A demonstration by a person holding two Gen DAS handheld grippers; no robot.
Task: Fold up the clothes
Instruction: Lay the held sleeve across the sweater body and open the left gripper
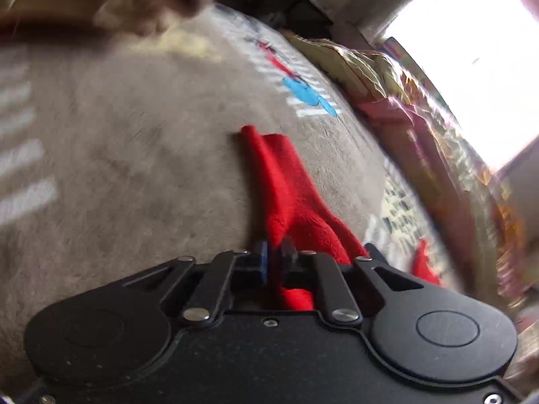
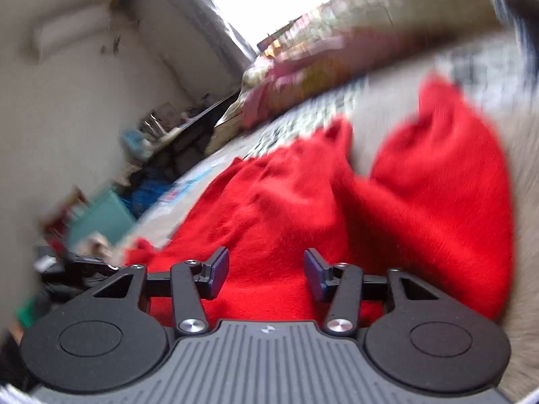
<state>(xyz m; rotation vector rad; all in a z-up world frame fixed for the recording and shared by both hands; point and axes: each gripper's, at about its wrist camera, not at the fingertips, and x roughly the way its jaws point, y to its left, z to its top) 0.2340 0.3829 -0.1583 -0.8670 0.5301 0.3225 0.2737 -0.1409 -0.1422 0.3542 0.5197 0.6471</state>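
A red knitted garment [image 1: 286, 185] lies on a grey plush blanket [image 1: 134, 168]. My left gripper [image 1: 274, 252] is shut on a fold of the red garment, and a narrow strip of it stretches away from the fingers across the blanket. In the right wrist view the same red garment [image 2: 337, 208] is bunched in thick folds right in front of my right gripper [image 2: 266, 269]. The right gripper is open, its blue-padded fingers apart just above the cloth, with nothing between them. Both views are blurred by motion.
The blanket has white stripes and a blue and red print [image 1: 303, 91] at its far edge. A crumpled floral bedcover [image 1: 421, 128] lies along the bright window side. Clutter and a teal box [image 2: 101, 219] stand by the wall to the left.
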